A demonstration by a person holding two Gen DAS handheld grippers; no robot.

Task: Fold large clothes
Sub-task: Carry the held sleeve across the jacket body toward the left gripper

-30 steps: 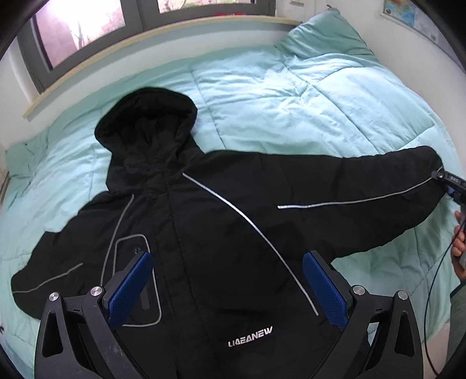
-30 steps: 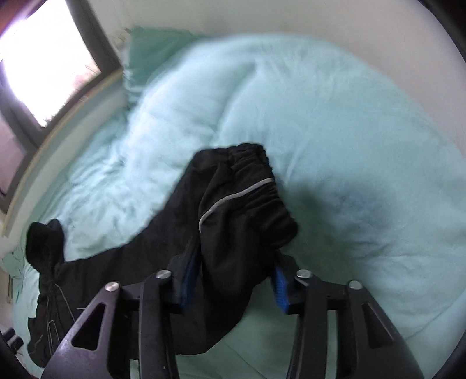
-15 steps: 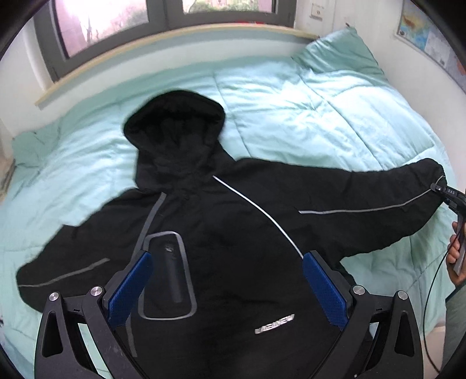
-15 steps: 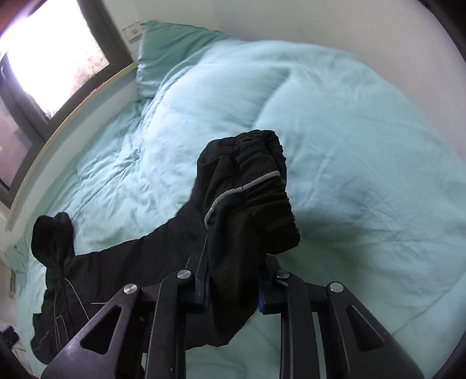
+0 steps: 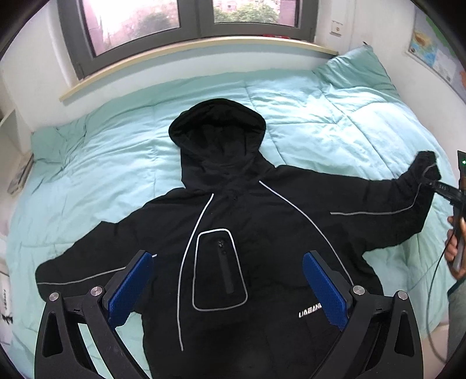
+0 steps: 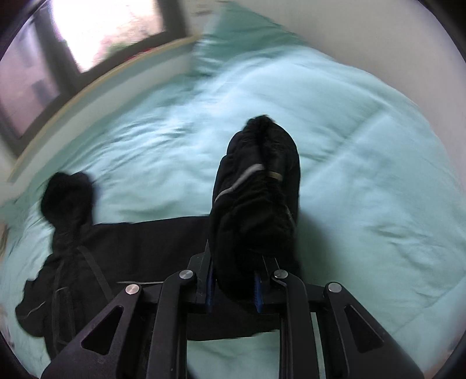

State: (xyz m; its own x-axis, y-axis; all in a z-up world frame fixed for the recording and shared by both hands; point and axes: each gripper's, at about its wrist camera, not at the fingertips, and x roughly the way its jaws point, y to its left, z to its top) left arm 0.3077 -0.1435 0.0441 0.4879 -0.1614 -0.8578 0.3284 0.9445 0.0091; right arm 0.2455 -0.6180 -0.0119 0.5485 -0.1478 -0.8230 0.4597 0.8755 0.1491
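While left gripper (image 5: 227, 284) hovers wide open w/ nothing over black jacket (image 5: 247, 247), right gripper (image 6: 234, 287) pinches sleeve cuff (image 6: 256, 201) above duvet (image 5: 116, 163)

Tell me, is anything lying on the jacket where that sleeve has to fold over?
Nothing visible does. The right hand-held gripper pinches the cuff of the black hooded jacket, whose chest lies bare on the mint green quilt. The open left hand-held gripper only hovers above.

Turquoise duvet (image 5: 320, 116), window (image 5: 186, 20), wall map (image 5: 434, 55)
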